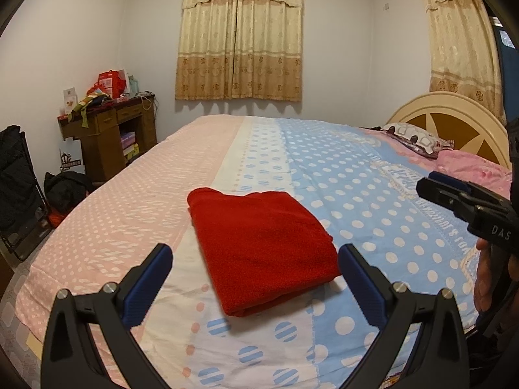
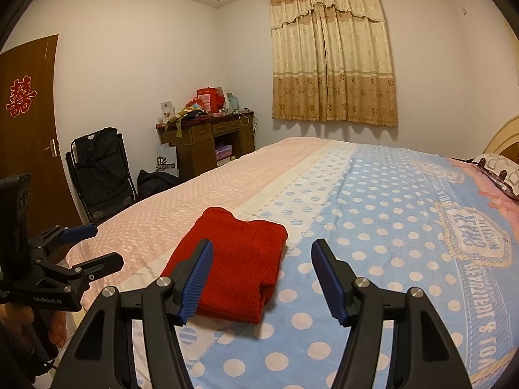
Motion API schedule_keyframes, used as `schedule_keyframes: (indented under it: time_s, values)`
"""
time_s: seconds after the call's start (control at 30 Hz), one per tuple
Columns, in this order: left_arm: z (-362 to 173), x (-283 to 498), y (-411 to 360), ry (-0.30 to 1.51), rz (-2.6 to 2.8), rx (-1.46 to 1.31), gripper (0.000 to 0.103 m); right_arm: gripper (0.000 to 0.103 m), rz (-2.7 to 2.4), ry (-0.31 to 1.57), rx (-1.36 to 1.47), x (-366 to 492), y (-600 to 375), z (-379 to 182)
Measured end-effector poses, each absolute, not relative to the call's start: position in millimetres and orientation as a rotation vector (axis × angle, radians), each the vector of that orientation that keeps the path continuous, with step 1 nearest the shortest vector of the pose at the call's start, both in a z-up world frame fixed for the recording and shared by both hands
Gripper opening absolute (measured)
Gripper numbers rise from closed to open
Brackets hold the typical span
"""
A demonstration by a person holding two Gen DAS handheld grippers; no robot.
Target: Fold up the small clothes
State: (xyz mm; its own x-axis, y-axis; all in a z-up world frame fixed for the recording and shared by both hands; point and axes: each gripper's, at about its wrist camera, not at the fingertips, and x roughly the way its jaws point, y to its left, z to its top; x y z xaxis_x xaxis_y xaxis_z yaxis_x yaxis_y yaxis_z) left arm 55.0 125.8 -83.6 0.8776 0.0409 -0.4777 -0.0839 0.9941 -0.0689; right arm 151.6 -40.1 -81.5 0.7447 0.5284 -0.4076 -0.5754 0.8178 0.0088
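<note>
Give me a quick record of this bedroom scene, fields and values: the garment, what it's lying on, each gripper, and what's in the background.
garment: red cloth, folded into a compact rectangle, lying flat
surface: bed with a pink, white and blue polka-dot cover
left gripper: open, holding nothing, just short of the cloth's near edge
right gripper: open, holding nothing, cloth ahead and to its left
background: closed curtains, cluttered wooden desk, pillow by the headboard
fold status: looks finished
</note>
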Motion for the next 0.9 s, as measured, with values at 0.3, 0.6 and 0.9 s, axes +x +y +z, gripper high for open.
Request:
schedule_keyframes:
  time_s: [0.3,0.6,0.9]
  values:
    - [-74,51,129,0.462,0.092,-0.075,0.103,0.064,0.607,0.384,-0.125,148,-38,-78]
    - [-69,51,141,0.45,0.125,-0.083,0.103,0.064,0.623,0.337,-0.13,140,-35,-74]
    - [-73,50,144,0.438,0.112,-0.085,0.103,0.064,0.624,0.346,-0.129,142,-34,-78]
